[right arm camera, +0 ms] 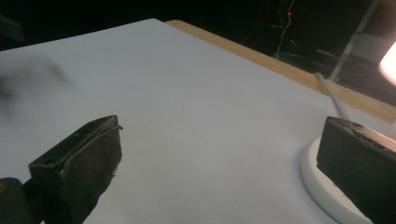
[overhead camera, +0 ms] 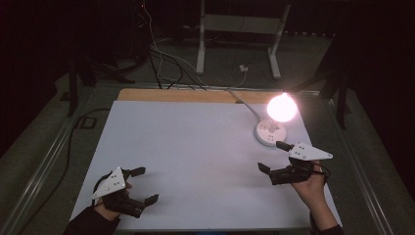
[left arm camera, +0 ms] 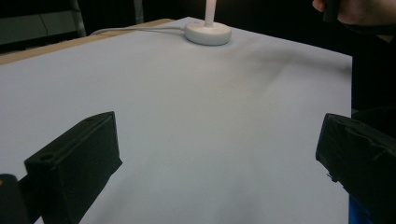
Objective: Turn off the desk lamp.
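Note:
A small white lamp stands at the table's far right, its round base (overhead camera: 270, 132) under a glowing bulb (overhead camera: 282, 107). The base (left arm camera: 208, 33) also lies far ahead in the left gripper view, and its rim (right arm camera: 322, 189) sits beside the right jaw in the right gripper view. My right gripper (overhead camera: 272, 156) hovers open just in front of the lamp base, nothing between its jaws. My left gripper (overhead camera: 145, 185) rests open near the table's front left edge, holding nothing.
The white tabletop (overhead camera: 195, 156) has a wooden strip (overhead camera: 195, 95) along its far edge. The lamp's white cord (overhead camera: 244, 103) runs off the back. Cables and a white desk frame (overhead camera: 240, 39) stand on the dark floor behind.

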Demonstrator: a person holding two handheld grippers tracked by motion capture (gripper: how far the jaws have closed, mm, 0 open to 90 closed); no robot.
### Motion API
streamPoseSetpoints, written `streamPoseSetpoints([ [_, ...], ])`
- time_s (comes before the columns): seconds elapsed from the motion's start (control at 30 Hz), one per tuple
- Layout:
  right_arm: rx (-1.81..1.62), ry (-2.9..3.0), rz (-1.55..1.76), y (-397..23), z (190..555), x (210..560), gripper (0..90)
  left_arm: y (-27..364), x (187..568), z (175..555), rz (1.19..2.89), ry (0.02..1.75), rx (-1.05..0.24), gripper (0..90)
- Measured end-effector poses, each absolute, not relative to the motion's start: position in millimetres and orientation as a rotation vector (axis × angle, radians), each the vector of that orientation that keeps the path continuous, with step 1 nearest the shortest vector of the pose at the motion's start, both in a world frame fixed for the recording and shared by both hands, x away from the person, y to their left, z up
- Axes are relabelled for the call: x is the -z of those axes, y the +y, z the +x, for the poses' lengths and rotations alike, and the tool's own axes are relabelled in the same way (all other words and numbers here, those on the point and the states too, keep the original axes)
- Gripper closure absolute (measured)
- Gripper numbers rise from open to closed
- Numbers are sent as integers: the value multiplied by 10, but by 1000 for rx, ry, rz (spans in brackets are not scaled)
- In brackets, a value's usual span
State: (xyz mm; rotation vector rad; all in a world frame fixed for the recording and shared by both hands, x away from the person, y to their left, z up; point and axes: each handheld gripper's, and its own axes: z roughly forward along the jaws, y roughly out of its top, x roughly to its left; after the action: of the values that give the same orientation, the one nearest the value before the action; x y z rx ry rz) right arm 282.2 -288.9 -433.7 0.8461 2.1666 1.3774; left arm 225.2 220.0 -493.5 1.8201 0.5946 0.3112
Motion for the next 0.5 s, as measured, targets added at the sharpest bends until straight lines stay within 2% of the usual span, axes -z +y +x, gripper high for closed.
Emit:
streamPoseSetpoints([
  [0.5,-1361,2157,894,-2996,3115,4382,0,2201,4934,2251,1815,596,-308,4],
])
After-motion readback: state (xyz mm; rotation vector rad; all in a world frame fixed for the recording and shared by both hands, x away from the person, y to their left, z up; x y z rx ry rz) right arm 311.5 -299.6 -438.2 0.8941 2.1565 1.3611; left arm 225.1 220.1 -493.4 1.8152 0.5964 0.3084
